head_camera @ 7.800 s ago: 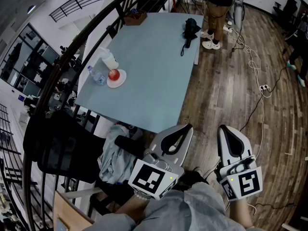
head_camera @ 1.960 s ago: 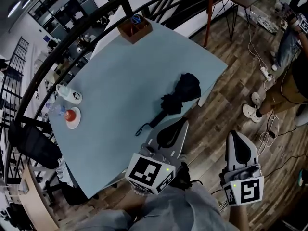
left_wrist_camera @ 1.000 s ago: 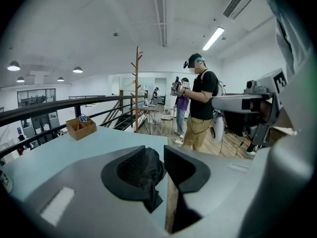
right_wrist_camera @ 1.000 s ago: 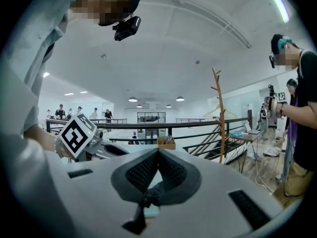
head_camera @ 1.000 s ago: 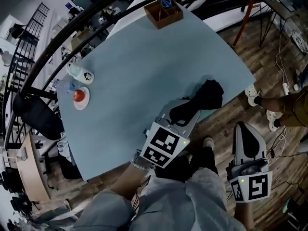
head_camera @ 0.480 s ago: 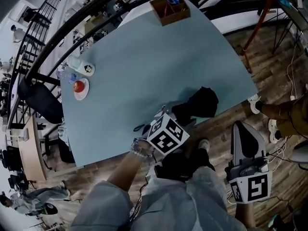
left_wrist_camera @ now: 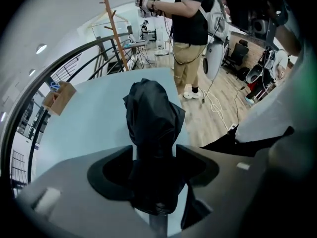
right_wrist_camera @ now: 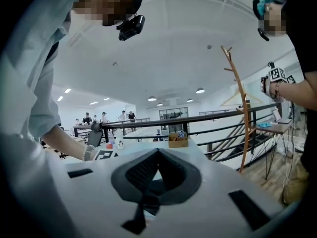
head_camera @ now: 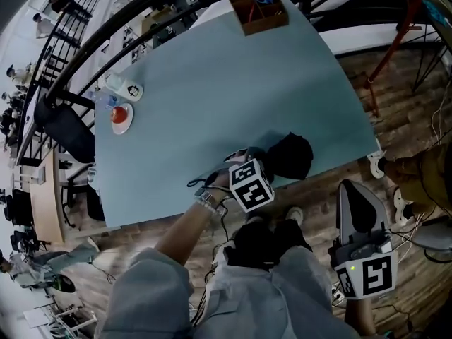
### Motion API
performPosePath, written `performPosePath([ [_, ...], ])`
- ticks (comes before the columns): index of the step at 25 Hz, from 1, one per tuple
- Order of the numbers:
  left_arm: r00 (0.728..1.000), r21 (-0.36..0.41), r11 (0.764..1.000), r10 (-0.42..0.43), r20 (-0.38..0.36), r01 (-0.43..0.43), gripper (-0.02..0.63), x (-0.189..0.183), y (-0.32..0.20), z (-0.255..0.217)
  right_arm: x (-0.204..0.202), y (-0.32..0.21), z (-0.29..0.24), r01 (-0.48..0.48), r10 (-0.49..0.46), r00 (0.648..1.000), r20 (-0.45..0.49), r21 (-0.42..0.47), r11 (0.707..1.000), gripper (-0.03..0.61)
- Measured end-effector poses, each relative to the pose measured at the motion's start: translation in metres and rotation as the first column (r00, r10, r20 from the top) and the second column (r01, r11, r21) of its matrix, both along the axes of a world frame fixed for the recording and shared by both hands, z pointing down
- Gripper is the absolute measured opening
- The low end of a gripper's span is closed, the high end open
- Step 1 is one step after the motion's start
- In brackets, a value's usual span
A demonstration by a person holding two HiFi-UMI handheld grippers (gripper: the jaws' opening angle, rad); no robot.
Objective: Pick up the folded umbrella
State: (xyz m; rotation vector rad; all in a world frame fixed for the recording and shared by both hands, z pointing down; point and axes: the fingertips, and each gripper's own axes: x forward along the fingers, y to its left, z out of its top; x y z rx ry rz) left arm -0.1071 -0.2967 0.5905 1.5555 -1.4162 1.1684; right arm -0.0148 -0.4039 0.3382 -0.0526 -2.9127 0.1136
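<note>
Left hand-held gripper (left_wrist_camera: 154, 157) straddles folded umbrella (left_wrist_camera: 151, 115)
Jaws just widened, unclenched; settle lower over its middle, then close squarely

Pale grey sleeves (head_camera: 152, 288), beaded wristband (head_camera: 205, 198) — left gripper (head_camera: 245, 158) and right gripper (head_camera: 357, 191) white, black-padded, 1 marker cube each.

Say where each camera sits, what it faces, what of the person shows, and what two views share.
Head view: from head, down onto table; left arm, shirt show.
Left gripper view: on left hand-held gripper, along jaws just opened around umbrella.
Right gripper view: level across table, jaws shut; left arm shows.
Shared: umbrella, first two.
</note>
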Motion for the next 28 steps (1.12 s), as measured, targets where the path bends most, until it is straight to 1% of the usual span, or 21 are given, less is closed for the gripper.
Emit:
performPosePath([
  [3, 1.0, -0.07, 0.997, 0.031, 0.004, -0.03, 0.253, 0.001, 0.003, 0.016, 0.001, -0.006, 0.0, 0.015, -0.015, 1.0, 0.01, 0.008, 1.0, -0.003],
  [5, 0.999, -0.099, 0.995, 0.03, -0.013, -0.031, 0.255, 0.002, 0.003, 0.023, 0.001, -0.008, 0.0, 0.033, -0.033, 0.999, 0.013, 0.026, 0.999, -0.003],
  [7, 0.999, -0.12, 0.992, 0.022, -0.037, -0.026, 0.256, 0.002, 0.003, 0.025, 0.0, -0.01, 0.0, 0.044, -0.045, 0.999, 0.014, 0.034, 0.998, -0.003],
  [10, 0.998, -0.149, 0.988, 0.032, -0.062, -0.041, 0.261, 0.002, 0.0, 0.03, -0.003, -0.012, 0.002, 0.059, -0.059, 0.998, 0.006, 0.018, 0.998, -0.003],
  [13, 0.996, -0.185, 0.981, 0.048, -0.069, -0.06, 0.276, 0.002, -0.001, 0.039, -0.008, -0.008, 0.004, 0.082, -0.082, 0.997, 0.004, 0.01, 0.997, -0.003],
  [16, 0.996, -0.204, 0.977, 0.053, -0.068, -0.066, 0.293, 0.003, -0.001, 0.048, -0.011, -0.002, 0.005, 0.103, -0.103, 0.995, 0.007, 0.011, 0.995, -0.003],
  [19, 0.994, -0.225, 0.972, 0.042, -0.104, -0.065, 0.296, 0.003, -0.001, 0.051, -0.015, 0.001, 0.005, 0.118, -0.118, 0.993, 0.004, 0.009, 0.993, -0.003],
  [22, 0.992, -0.289, 0.955, 0.038, -0.119, -0.071, 0.296, 0.004, -0.004, 0.053, -0.02, 0.005, 0.007, 0.131, -0.131, 0.991, -0.005, 0.008, 0.991, -0.002],
  [25, 0.991, -0.366, 0.924, 0.07, -0.113, -0.107, 0.296, 0.005, -0.007, 0.054, -0.025, 0.009, 0.01, 0.141, -0.14, 0.99, -0.012, 0.007, 0.99, -0.003],
  [28, 0.99, -0.417, 0.9, 0.092, -0.111, -0.13, 0.296, 0.006, -0.009, 0.056, -0.031, 0.014, 0.012, 0.144, -0.144, 0.989, -0.017, -0.009, 0.989, -0.003],
])
